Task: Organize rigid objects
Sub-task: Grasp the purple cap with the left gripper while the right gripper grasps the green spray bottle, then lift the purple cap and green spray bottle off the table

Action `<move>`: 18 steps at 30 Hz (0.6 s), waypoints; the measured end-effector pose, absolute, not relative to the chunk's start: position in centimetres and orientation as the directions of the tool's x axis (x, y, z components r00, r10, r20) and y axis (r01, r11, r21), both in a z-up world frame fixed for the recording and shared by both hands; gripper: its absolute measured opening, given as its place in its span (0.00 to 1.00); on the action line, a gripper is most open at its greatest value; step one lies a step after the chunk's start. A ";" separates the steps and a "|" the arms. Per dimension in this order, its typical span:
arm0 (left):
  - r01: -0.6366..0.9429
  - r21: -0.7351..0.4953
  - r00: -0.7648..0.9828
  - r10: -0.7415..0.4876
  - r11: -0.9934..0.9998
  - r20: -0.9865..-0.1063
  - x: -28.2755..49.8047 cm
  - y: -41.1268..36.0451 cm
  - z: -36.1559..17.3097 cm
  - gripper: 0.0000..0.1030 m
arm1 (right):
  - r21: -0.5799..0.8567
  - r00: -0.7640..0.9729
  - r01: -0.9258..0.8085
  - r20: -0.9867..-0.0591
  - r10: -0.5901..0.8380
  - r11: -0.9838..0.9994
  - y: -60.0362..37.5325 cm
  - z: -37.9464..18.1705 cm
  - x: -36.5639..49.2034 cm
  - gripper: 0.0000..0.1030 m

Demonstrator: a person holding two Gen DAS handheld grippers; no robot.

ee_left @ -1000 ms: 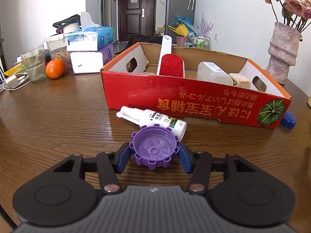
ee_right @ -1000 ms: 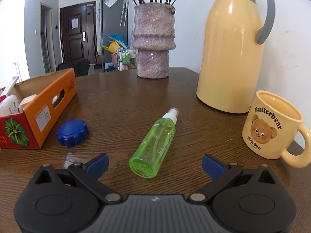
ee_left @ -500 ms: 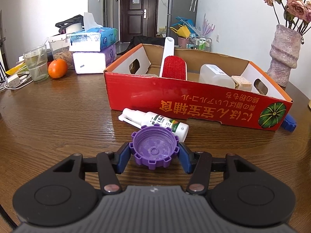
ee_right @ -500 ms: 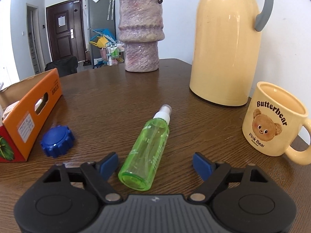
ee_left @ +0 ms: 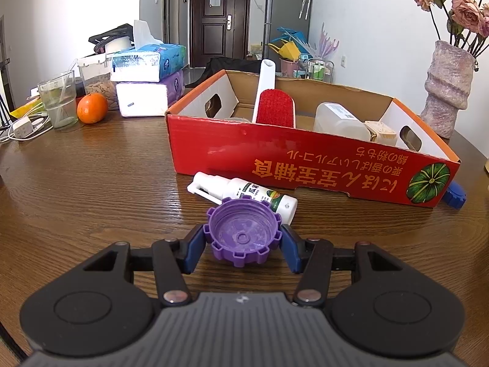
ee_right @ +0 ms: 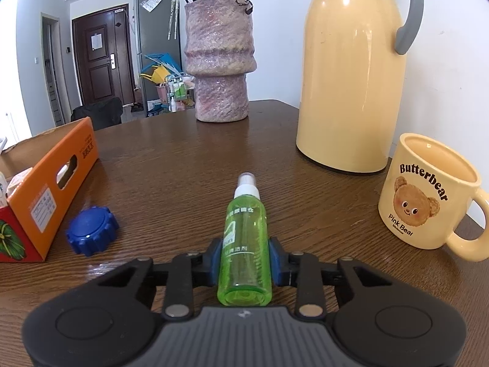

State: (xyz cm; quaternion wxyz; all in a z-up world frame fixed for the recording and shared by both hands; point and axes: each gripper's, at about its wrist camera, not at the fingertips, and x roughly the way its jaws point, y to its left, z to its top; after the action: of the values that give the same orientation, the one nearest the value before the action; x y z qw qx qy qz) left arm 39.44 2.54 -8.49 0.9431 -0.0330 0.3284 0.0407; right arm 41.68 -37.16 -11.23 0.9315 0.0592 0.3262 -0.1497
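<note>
My left gripper is shut on a purple ridged cap, hollow side up, just above the wooden table. Behind the cap lies a white spray bottle in front of the red cardboard box. The box holds a red brush and a clear container. In the right wrist view my right gripper is shut on a green spray bottle that lies on the table, nozzle pointing away. A blue cap rests left of it, beside the box's orange end.
A yellow bear mug, a tall yellow thermos and a pink vase stand right and behind the green bottle. Tissue packs, an orange and a glass crowd the far left of the table.
My right gripper's jaws have shut from wide open onto the green bottle, which now lies straight between them. The left gripper and purple cap have not moved.
</note>
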 end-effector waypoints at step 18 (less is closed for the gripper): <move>-0.101 -0.042 0.786 0.053 0.994 -0.615 39.3 2.7 -8.3 0.52 | 0.065 0.792 0.312 -0.569 -0.222 0.948 -37.2 -10.6 40.0 0.29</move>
State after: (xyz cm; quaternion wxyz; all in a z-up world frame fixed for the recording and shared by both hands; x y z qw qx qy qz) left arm 39.28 2.72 -8.28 0.9444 -0.0365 0.3242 0.0408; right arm 40.04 -37.16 -10.64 0.9433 0.0778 0.2899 -0.1414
